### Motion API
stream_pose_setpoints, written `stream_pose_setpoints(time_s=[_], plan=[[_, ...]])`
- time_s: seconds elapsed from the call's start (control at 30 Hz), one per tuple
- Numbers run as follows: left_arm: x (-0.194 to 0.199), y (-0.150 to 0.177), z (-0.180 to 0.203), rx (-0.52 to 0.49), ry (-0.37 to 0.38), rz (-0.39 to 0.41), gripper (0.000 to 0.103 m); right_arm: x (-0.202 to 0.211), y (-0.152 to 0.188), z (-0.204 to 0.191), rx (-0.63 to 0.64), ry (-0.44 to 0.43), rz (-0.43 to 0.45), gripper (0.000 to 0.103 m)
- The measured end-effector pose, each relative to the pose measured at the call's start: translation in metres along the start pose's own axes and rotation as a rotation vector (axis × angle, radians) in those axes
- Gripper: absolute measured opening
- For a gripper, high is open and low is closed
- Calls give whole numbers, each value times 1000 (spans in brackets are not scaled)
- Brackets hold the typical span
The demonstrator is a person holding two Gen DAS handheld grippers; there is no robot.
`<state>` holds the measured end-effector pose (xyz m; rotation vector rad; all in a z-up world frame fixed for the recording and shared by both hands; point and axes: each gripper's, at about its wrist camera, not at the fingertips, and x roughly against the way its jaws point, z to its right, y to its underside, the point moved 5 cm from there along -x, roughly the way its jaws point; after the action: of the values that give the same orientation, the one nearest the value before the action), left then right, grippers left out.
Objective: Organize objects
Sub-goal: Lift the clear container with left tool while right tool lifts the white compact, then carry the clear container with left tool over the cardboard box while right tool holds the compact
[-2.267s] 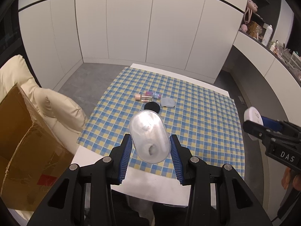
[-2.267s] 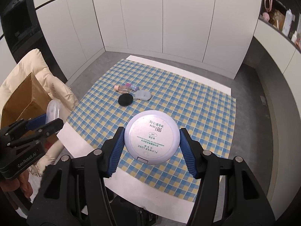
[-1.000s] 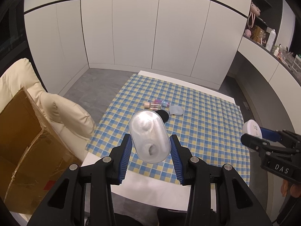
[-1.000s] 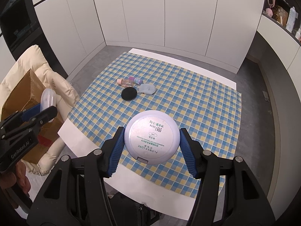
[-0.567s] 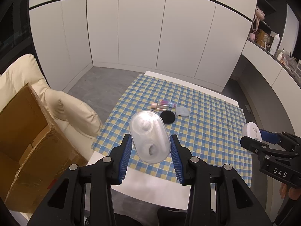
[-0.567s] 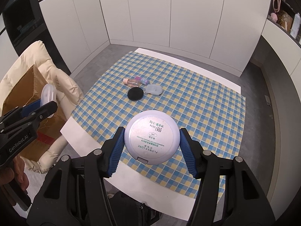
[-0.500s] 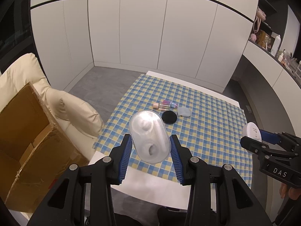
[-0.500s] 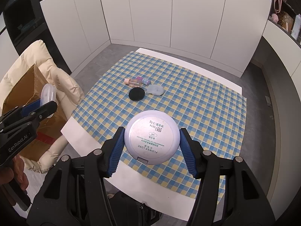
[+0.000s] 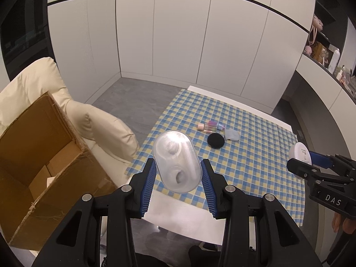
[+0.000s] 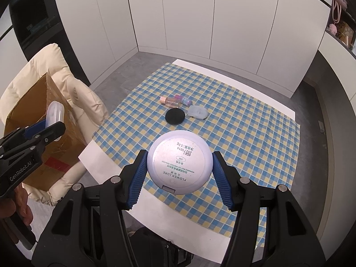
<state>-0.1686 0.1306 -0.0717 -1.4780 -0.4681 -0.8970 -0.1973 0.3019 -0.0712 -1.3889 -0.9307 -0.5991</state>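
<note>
Left tool [image 9: 177,178] grips clear oval case [image 9: 176,161], long axis pointing forward.

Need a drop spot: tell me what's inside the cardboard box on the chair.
The cardboard box is open on top. Bare brown walls, an inner flap and a white scrap near the bottom show. Its near wall hides the rest of the floor.

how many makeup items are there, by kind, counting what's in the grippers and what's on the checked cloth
Clear oval case, in the left gripper: 1
Round compact, in the right gripper: 1
Small bottles: 2
Black round puff: 1
Grey-blue pad: 1
Total: 6
</note>
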Motion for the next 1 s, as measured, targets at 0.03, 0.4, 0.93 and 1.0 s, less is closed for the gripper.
stream_pose_setpoints(time_s=[0.03,0.4,0.93,1.0], plan=[[0,0,-2,3,-3,2,41,-1,-1,-2,2,-1,-2,60],[7,0,-28,24,-37,23,41,-5,-10,-26,20,-14,5,60],[17,3,-66,74,-83,35,41,-1,-26,-65,73,-22,65,60],[17,3,-72,82,-90,38,41,-1,-28,-71,79,-25,71,60]])
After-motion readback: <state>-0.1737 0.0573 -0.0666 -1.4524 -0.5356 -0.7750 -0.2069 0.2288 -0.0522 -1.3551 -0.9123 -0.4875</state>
